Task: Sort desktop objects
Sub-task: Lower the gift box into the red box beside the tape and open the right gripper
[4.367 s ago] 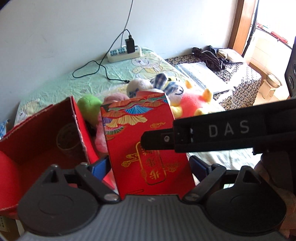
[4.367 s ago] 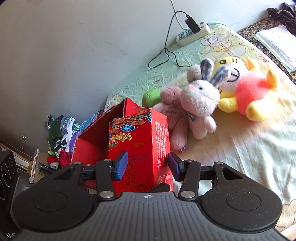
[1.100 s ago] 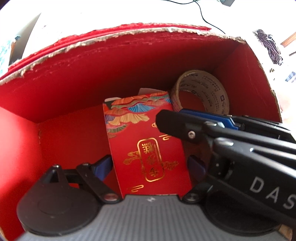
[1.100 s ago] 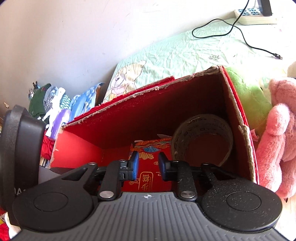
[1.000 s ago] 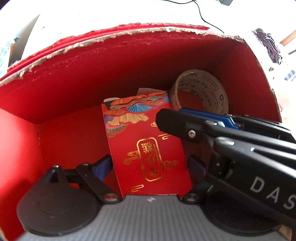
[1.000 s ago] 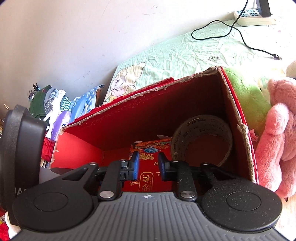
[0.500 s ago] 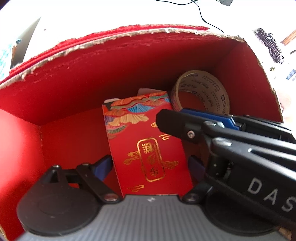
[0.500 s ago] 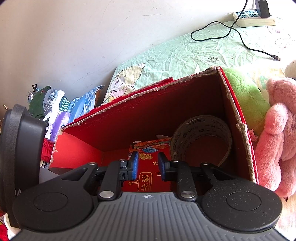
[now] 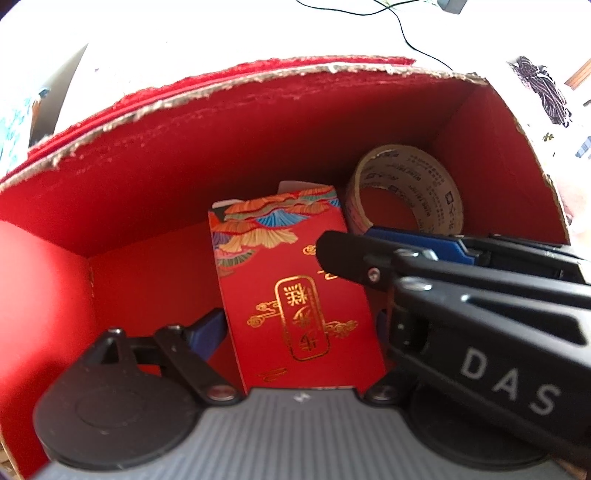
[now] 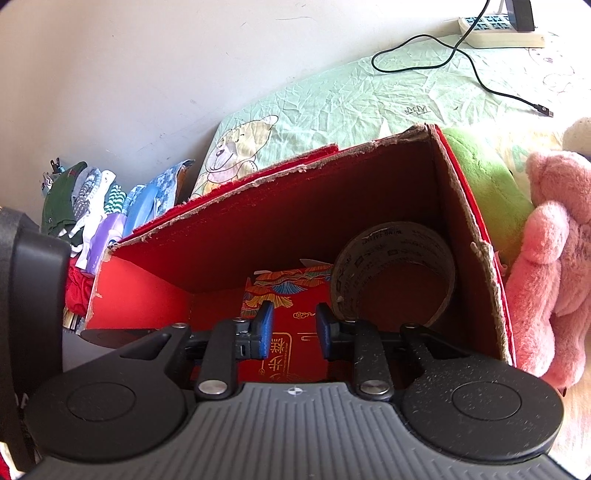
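Observation:
A small red box with gold print (image 9: 288,273) stands inside a large open red cardboard box (image 9: 258,140), and my left gripper (image 9: 295,325) is shut on its two sides. A roll of brown tape (image 9: 439,177) leans in the big box's far right corner. My right gripper (image 10: 293,328) reaches in from the right, its blue pads a narrow gap apart with nothing between them. It hovers just over the printed face of the small red box (image 10: 291,291). In the left wrist view the right gripper (image 9: 369,247) hides my left gripper's right finger.
The cardboard box (image 10: 295,221) sits on a green bedsheet by a wall. A green plush (image 10: 484,177) and a pink plush (image 10: 554,240) press against its right side. A power strip (image 10: 498,31) with a black cable (image 10: 480,74) lies behind it. Folded clothes (image 10: 92,206) are stacked at left.
Since 4.4 s ago the small red box has been carried from above the bed down into the cardboard box, and the right jaws have narrowed. Over the last second nothing visibly moves.

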Tool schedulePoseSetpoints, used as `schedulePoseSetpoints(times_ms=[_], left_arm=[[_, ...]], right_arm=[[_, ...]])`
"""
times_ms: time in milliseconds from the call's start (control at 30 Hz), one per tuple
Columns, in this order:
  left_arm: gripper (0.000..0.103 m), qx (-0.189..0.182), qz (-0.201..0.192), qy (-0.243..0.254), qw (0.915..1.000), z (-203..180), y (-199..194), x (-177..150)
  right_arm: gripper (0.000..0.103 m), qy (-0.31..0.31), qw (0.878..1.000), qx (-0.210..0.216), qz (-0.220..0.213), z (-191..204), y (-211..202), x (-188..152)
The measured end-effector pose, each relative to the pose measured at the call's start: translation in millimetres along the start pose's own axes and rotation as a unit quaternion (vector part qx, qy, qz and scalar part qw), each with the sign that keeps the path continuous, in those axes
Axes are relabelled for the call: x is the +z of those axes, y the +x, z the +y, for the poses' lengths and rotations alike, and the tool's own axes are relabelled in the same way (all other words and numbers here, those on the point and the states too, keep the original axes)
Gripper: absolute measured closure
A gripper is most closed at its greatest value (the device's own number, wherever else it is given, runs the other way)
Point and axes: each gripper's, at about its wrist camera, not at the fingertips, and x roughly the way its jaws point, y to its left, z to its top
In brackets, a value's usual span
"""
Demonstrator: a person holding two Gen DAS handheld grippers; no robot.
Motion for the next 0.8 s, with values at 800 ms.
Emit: schedulePoseSetpoints(times_ms=[800], left_arm=[[0.018,0.022,-0.033,0.013,0.9991,4.7,-14.1,3.7]], right_arm=[[0.077,-0.004,1.000,0.000,-0.005,2.0,-2.5,-3.2]])
